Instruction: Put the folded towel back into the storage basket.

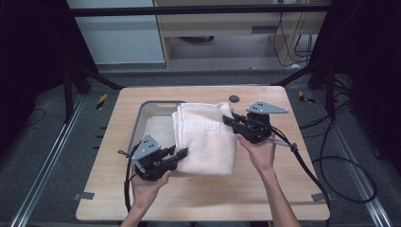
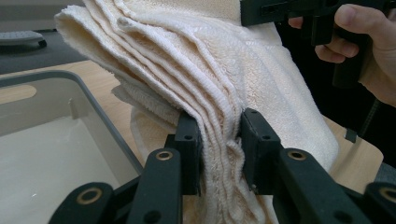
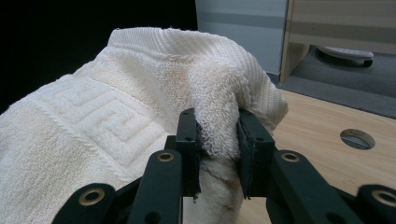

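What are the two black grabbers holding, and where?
One folded cream terry towel: left gripper pinches its layered near edge, right gripper its bunched far corner.

Your folded towel (image 1: 204,139) hung over the middle of the desk (image 1: 265,198), its left part overlapping the right rim of the tray (image 1: 142,113) that sat on the desk's left half. Your left hand-held gripper (image 1: 182,153) clamped the towel's near left corner, and your right hand-held gripper (image 1: 228,119) clamped its far right corner. A round hole (image 1: 234,99) lay behind the towel, near the far edge.
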The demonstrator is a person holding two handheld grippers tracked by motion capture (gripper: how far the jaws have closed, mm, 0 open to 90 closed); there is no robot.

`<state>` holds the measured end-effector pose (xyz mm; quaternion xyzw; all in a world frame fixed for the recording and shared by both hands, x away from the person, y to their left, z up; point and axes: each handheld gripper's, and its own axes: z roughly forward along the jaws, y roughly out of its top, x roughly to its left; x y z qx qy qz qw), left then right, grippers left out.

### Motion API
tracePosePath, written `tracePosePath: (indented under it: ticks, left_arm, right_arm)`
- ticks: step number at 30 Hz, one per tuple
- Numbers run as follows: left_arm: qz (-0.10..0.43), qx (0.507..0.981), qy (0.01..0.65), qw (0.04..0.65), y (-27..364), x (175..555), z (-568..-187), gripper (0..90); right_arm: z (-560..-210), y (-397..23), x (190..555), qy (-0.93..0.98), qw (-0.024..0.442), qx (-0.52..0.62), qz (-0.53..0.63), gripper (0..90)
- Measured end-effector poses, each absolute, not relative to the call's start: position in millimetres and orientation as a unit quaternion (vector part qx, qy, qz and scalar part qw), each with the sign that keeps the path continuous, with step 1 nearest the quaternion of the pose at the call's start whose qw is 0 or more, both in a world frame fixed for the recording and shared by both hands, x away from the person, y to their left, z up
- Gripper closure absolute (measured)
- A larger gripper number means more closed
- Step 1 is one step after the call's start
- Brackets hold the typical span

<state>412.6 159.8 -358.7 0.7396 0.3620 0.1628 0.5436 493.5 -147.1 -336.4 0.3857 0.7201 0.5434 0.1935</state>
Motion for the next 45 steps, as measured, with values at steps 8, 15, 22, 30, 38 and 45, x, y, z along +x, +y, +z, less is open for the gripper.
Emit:
tracePosePath:
  ticks: [8,15,22,30,38,45]
  left_arm:
    - [0.169,0.73,0.369,0.55,170.3,414.4,-352.5,70.2]
    - [0.173,0.721,0.377,0.555,180.2,415.8,-347.8,70.1]
    - [0.176,0.711,0.387,0.56,192.7,417.7,-342.9,70.1]
    - [0.18,0.702,0.4,0.561,203.4,421.7,-341.9,70.1]
    - [0.186,0.693,0.415,0.559,214.9,425.8,-341.5,70.2]
    - [0.192,0.685,0.424,0.56,225.1,427.3,-339.5,70.2]
  right_arm:
    - [-327.6,-133.3,500.5,0.721,0.196,0.379,0.547,73.1]
    - [-321.0,-123.9,505.2,0.721,0.198,0.372,0.55,73.1]
    - [-313.6,-109.5,511.5,0.722,0.199,0.364,0.554,73.1]
    - [-311.6,-96.0,519.8,0.724,0.199,0.361,0.553,73.1]
    - [-310.9,-81.6,528.3,0.726,0.197,0.358,0.553,73.1]
    - [-308.1,-68.2,534.4,0.728,0.197,0.352,0.555,73.0]
